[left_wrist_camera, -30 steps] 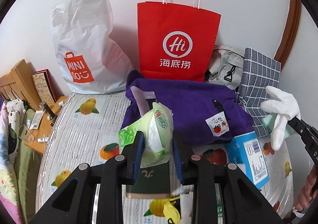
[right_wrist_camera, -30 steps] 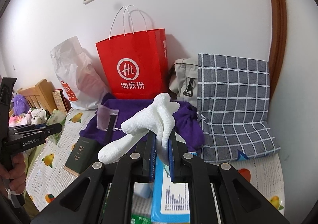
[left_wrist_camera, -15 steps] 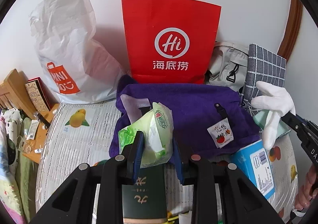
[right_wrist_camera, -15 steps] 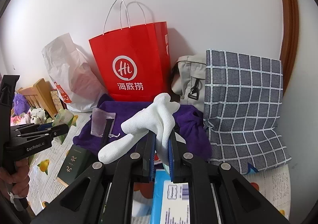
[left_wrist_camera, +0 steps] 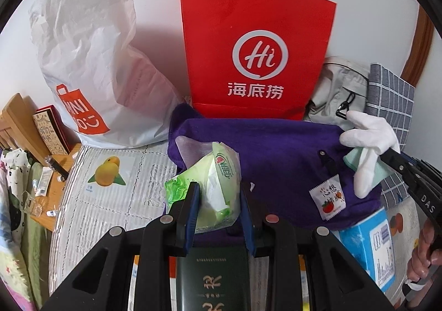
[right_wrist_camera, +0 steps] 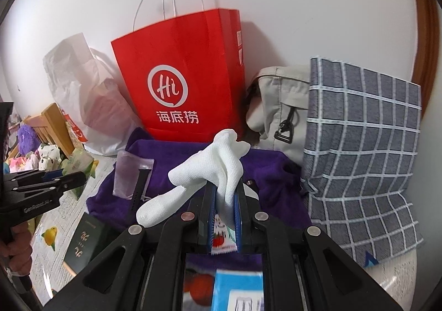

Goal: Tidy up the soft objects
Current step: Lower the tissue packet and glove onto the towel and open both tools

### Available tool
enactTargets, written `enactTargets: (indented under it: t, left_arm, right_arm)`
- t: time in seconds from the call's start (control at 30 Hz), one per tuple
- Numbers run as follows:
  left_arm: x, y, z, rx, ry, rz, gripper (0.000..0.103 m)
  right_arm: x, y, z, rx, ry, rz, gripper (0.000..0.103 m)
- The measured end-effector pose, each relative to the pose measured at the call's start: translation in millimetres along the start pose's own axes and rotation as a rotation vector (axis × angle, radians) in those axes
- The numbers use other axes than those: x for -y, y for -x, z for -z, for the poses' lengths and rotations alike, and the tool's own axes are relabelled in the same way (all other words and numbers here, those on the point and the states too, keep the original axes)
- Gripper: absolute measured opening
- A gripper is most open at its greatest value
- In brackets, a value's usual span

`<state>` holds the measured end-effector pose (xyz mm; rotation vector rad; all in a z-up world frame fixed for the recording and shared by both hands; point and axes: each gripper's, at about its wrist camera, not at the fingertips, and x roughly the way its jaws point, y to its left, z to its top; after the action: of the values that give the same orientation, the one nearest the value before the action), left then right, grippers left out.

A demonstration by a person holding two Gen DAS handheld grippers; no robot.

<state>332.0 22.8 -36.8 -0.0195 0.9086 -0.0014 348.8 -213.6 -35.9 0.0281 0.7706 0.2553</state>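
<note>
My left gripper (left_wrist_camera: pixel 218 200) is shut on a green tissue pack (left_wrist_camera: pixel 212 181) and holds it over the near edge of a purple cloth bag (left_wrist_camera: pixel 276 161). My right gripper (right_wrist_camera: pixel 224 200) is shut on a white glove (right_wrist_camera: pixel 210 175) and holds it above the same purple bag (right_wrist_camera: pixel 176 173). The glove (left_wrist_camera: pixel 367 139) and right gripper (left_wrist_camera: pixel 397 157) show at the right of the left wrist view. The left gripper (right_wrist_camera: pixel 80 176) with the tissue pack (right_wrist_camera: pixel 76 163) shows at the left of the right wrist view.
A red paper bag (left_wrist_camera: pixel 257 48), a white plastic bag (left_wrist_camera: pixel 91 57), a grey bag (right_wrist_camera: pixel 279 106) and a checked grey bag (right_wrist_camera: pixel 362 150) stand along the wall. A dark green box (left_wrist_camera: pixel 212 277) and a blue box (left_wrist_camera: pixel 370 244) lie on the fruit-print mat (left_wrist_camera: pixel 105 178).
Both grippers have moved forward toward the bags at the wall, each still holding its object. The purple bag and red bag look closer.
</note>
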Motion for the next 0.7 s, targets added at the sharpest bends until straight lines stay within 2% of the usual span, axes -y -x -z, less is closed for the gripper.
enactTargets:
  t: [0.27,0.33,0.47,0.7]
  left_arm:
    - [2,-34,-10,-0.024,0.008,0.023,0.027]
    - [7,-44,-11,-0.035,0.003,0.033,0.027]
    - [17,-64,-16,-0.056,-0.004,0.049,0.027]
    - [32,-94,-16,-0.106,-0.033,0.036,0.027]
  right_arm:
    - [7,-44,-5,-0.045,-0.012,-0.019,0.012]
    - [9,-58,-3,-0.083,-0.013,-0.024,0.012]
    - [11,-80,6,-0.14,0.019,0.015,0.012]
    - [21,-93,9,-0.176,0.004,0.002,0.016]
